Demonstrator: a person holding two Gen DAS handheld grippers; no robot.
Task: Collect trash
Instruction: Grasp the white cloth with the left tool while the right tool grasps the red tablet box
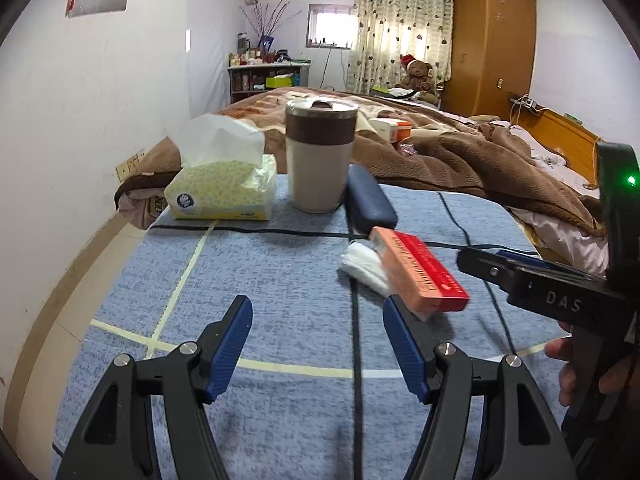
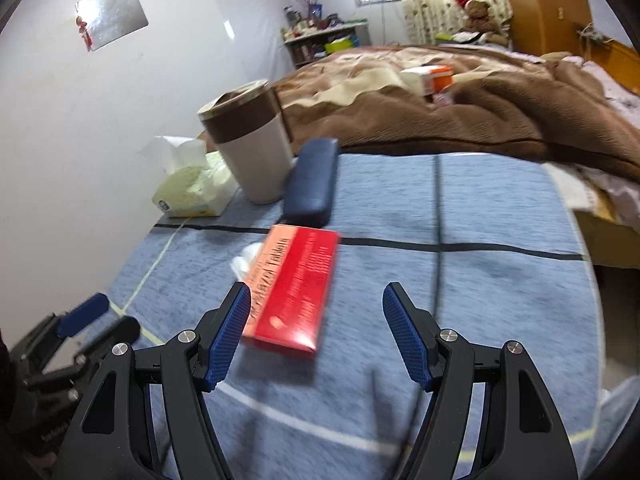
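Ahead, red box (image 2: 294, 290) against white wad (image 1: 366, 266), cup (image 1: 320, 156) behind; both grippers' jaws apart, empty.

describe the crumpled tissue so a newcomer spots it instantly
On the blue table mat, find the red-and-salmon tablet box near the middle. The crumpled white tissue lies against its left side, partly tucked under: the only loose, soft white wad there.
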